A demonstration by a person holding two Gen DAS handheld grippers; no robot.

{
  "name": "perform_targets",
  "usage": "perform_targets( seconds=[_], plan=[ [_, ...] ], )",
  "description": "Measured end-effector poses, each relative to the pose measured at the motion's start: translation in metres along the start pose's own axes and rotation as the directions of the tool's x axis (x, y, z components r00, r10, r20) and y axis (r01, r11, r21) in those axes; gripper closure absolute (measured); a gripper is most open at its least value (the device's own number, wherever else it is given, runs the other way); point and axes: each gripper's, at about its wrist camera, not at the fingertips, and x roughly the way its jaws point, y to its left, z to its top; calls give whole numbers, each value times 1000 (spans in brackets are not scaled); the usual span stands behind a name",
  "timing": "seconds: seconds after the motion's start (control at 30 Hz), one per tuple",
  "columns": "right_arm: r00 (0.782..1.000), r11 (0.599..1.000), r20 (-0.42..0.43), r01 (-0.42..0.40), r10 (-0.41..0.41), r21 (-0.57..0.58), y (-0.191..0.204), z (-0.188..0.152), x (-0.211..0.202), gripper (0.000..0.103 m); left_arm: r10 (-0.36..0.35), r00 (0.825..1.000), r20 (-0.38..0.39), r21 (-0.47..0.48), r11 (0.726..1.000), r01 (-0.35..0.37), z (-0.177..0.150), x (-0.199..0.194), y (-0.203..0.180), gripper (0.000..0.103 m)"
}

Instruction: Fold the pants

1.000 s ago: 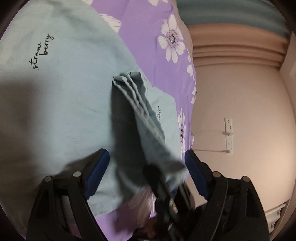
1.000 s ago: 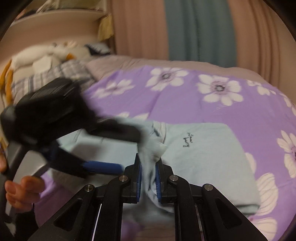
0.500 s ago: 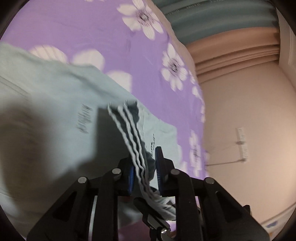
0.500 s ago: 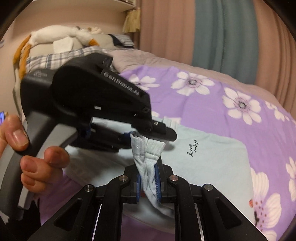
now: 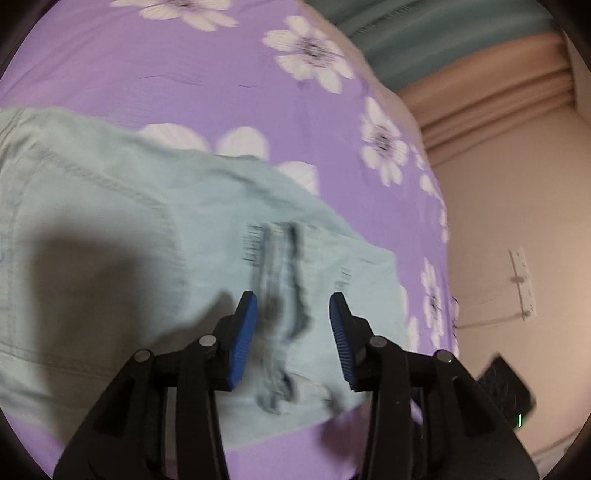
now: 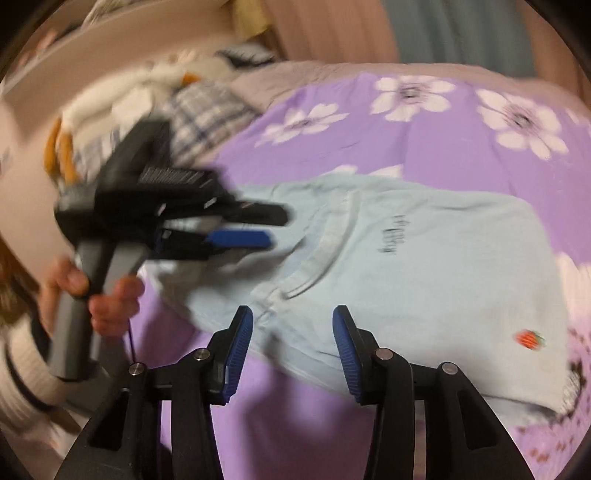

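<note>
The pale blue pants [image 5: 110,236] lie folded on the purple flowered bedspread [image 5: 184,81]. Their stacked hem edges [image 5: 284,295] lie between my left gripper's blue pads, untouched. My left gripper [image 5: 293,317] is open just above the cloth. In the right wrist view the pants [image 6: 424,266] show black lettering and a small strawberry patch [image 6: 530,339]. My right gripper [image 6: 292,328] is open and empty over the near edge of the pants. The left gripper [image 6: 236,236] shows there, held by a hand at the left, blurred.
A white plush toy and plaid cloth [image 6: 177,99] lie at the head of the bed. Curtains [image 6: 461,29] hang behind. The bed's right edge meets a beige wall with a socket [image 5: 521,280]. A dark device [image 5: 506,391] sits low right.
Both grippers have opened and let go of the gathered hem, which now lies on the folded pants. Both have drawn back slightly.
</note>
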Motion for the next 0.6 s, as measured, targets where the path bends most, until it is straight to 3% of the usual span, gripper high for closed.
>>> perform_targets(
  seconds=[0.07, 0.13, 0.2, 0.27, 0.33, 0.4, 0.47, 0.53, 0.6],
  plan=[
    [998, 997, 31, 59, -60, 49, -14, 4, -10, 58, -32, 999, -29, 47, 998, 33, -5, 13, -18, 64],
    [983, 980, 28, 178, -181, 87, -29, 6, -14, 61, -42, 997, -58, 92, 995, 47, -15, 25, -34, 65],
    [971, 967, 21, 235, -238, 99, -39, 4, -15, 74, 9, 998, -63, 132, 991, 0, -25, 37, -41, 69],
    [962, 958, -6, 272, -272, 94, -45, 3, -9, 76, 91, 995, -36, 149, 985, -84, -30, 46, -36, 72],
    [952, 949, -68, 303, -298, 84, -49, -3, 5, 81, 171, 985, -16, 161, 973, -166, -37, 49, -25, 83],
    [943, 944, -84, 327, -322, 53, -43, -4, 11, 82, 182, 983, -20, 145, 973, -177, -44, 45, -11, 98],
    [948, 949, -66, 314, -312, 14, -32, -1, 12, 83, 170, 985, -12, 141, 976, -167, -51, 38, -2, 101],
    [971, 971, -34, 236, -238, -40, -12, 8, 17, 85, 163, 987, -2, 140, 977, -161, -54, 31, 0, 101],
    [980, 979, -49, 188, -192, -83, -6, 17, 29, 88, 165, 986, 3, 140, 977, -163, -54, 31, -2, 101]
  ],
)
